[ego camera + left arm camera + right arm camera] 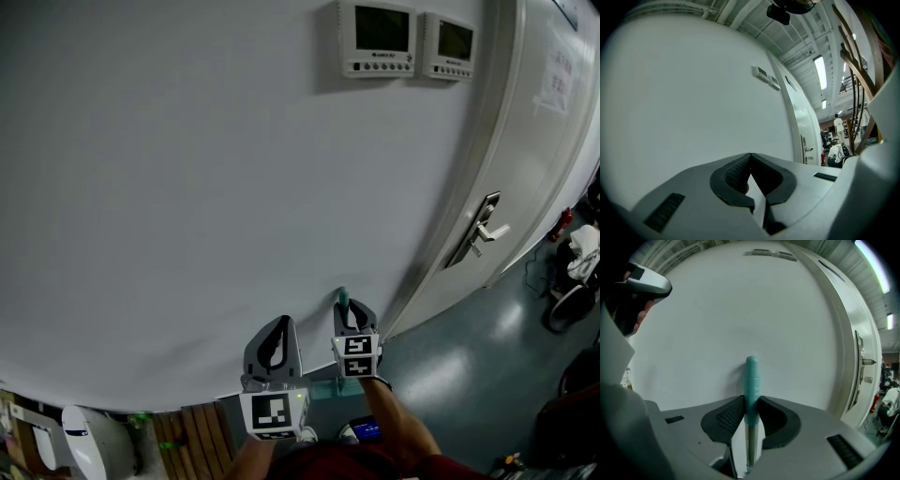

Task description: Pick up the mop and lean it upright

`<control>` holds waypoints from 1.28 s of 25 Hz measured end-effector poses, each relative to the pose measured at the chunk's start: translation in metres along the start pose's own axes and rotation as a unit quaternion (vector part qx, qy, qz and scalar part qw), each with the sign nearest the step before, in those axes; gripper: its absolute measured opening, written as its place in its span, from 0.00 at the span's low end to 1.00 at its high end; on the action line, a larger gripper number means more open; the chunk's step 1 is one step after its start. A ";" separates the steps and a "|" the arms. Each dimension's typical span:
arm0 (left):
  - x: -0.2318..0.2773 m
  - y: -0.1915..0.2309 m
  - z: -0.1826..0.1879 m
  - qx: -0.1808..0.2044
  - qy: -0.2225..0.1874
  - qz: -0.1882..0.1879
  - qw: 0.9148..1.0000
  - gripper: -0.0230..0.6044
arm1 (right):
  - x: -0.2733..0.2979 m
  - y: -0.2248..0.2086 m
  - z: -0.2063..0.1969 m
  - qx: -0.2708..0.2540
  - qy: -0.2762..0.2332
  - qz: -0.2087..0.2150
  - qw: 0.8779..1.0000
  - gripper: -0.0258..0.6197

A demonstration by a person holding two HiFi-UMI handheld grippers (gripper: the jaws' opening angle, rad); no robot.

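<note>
The right claw (751, 401) is clamping the mop (749, 437) at the base of its teal grip (751, 373), with both ribbed pads pressing on it. In the right gripper view the shaft is standing upright at the centre of the frame, silver metal below the pads and the rounded teal tip above them. The tip is sitting close against the pale wall (740, 310); whether it is actually touching I cannot tell. Gripping this high up is probably giving the person leverage to steer the top end toward the wall while the lower end, out of sight, is carrying the weight.

In the head view the same claw (352, 307) is showing low and right of centre, with the teal tip (343, 298) poking up beside it. The spot looks chosen for the bare stretch of wall, left of the door (525, 169) and its handle (487, 227), so the door swing should be staying free.

The left claw (750, 155) is sitting just left of it in the head view (279, 323), jaws pressed together on nothing. It seems to be standing by rather than helping.

The leaning step looks nearly finished; letting go is what seems to be remaining.
</note>
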State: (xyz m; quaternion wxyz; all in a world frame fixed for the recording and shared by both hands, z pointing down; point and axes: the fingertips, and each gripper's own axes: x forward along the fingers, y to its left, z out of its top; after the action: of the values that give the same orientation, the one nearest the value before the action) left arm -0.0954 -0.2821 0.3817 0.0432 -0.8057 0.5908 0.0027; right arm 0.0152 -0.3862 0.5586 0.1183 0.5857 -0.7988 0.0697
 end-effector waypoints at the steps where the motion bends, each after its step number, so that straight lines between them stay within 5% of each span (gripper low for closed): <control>1: 0.000 0.000 -0.001 0.001 0.000 0.000 1.000 0.06 | 0.000 0.000 0.000 0.000 -0.001 0.000 1.000 0.21; 32: 0.003 -0.005 -0.001 -0.012 -0.001 -0.007 1.000 0.06 | -0.055 0.007 -0.005 -0.007 -0.013 0.011 1.000 0.20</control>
State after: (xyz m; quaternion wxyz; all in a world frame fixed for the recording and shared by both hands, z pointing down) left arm -0.0894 -0.2837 0.3832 0.0342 -0.8105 0.5846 0.0108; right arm 0.0248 -0.3323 0.5485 0.1118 0.5771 -0.8069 0.0576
